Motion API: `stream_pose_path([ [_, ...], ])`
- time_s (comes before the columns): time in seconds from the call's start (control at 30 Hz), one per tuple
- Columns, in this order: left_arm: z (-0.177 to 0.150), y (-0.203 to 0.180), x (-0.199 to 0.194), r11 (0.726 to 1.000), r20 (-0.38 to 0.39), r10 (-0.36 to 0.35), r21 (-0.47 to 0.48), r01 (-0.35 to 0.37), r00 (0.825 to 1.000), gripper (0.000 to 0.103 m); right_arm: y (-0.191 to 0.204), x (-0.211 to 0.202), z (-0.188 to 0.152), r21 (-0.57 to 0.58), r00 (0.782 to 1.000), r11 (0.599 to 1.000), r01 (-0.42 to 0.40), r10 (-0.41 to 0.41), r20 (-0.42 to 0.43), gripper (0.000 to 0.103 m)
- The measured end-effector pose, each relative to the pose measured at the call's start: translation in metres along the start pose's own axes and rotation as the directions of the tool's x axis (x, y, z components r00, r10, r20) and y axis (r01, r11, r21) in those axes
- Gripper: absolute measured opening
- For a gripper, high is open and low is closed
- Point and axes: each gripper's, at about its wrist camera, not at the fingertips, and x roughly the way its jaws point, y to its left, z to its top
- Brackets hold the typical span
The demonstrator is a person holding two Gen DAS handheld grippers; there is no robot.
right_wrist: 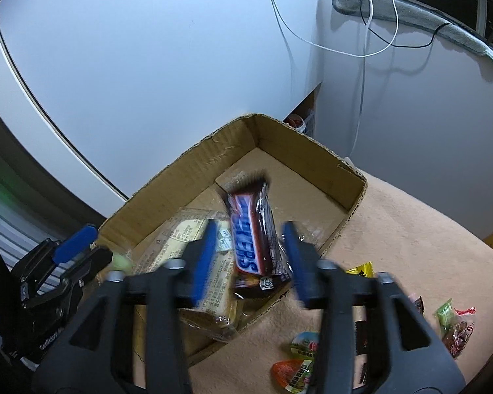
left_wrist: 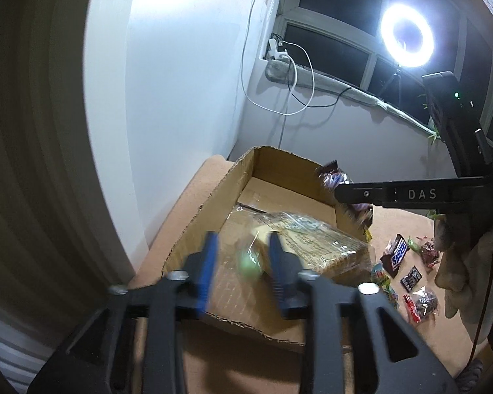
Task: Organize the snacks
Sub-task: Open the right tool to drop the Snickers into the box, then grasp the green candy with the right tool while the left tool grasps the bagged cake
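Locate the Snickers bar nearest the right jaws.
Right wrist view: the Snickers bar sits between the open jaws, over the cardboard box, above the clear-wrapped pack.

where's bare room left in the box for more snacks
The far half of the cardboard box floor, against the back wall, is bare. The near half is crowded by the clear-wrapped cake pack and the Snickers bar. Loose candies crowd the mat's near right.

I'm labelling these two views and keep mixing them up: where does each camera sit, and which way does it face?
Left wrist: on the left hand-held gripper, facing down into the cardboard box; a gloved hand holds the right hand-held gripper.
Right wrist: on the right hand-held gripper, over the Snickers bar.
Shared: box, clear-wrapped pack, loose sweets.
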Motion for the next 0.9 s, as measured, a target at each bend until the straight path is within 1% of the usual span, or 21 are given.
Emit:
stream_pose_path([
  [0.03, 0.000, 0.001, -0.001, 1.000, 0.006, 0.000, -0.003, 0.000, 1.000, 0.044, 0.001, -0.002, 0.000, -0.001, 1.000, 1.000, 0.004, -0.004, 0.011, 0.065],
  [0.07, 0.000, 0.000, -0.002, 1.000, 0.008, 0.001, -0.003, -0.001, 1.000, 0.044, 0.001, -0.005, 0.000, -0.003, 1.000, 1.000, 0.006, -0.006, 0.022, 0.066],
  [0.27, 0.000, -0.002, -0.009, 1.000, 0.022, 0.006, 0.000, -0.006, 1.000, 0.044, 0.001, -0.020, -0.002, -0.015, 0.999, 1.000, 0.006, -0.006, 0.043, 0.066],
  [0.53, -0.001, -0.015, -0.024, 1.000, 0.047, -0.017, 0.013, 0.016, 0.999, 0.044, -0.008, -0.041, -0.008, -0.005, 0.998, 1.000, 0.015, -0.014, 0.065, 0.066],
  [0.7, -0.003, -0.030, -0.036, 0.999, 0.054, -0.046, 0.024, 0.045, 0.997, 0.044, -0.017, -0.067, -0.020, -0.014, 0.995, 1.000, 0.028, -0.027, 0.093, 0.066],
  [0.9, -0.008, -0.056, -0.045, 0.994, 0.061, -0.100, 0.045, 0.097, 0.993, 0.044, -0.048, -0.105, -0.048, 0.007, 0.992, 0.999, 0.052, -0.052, 0.119, 0.066],
])
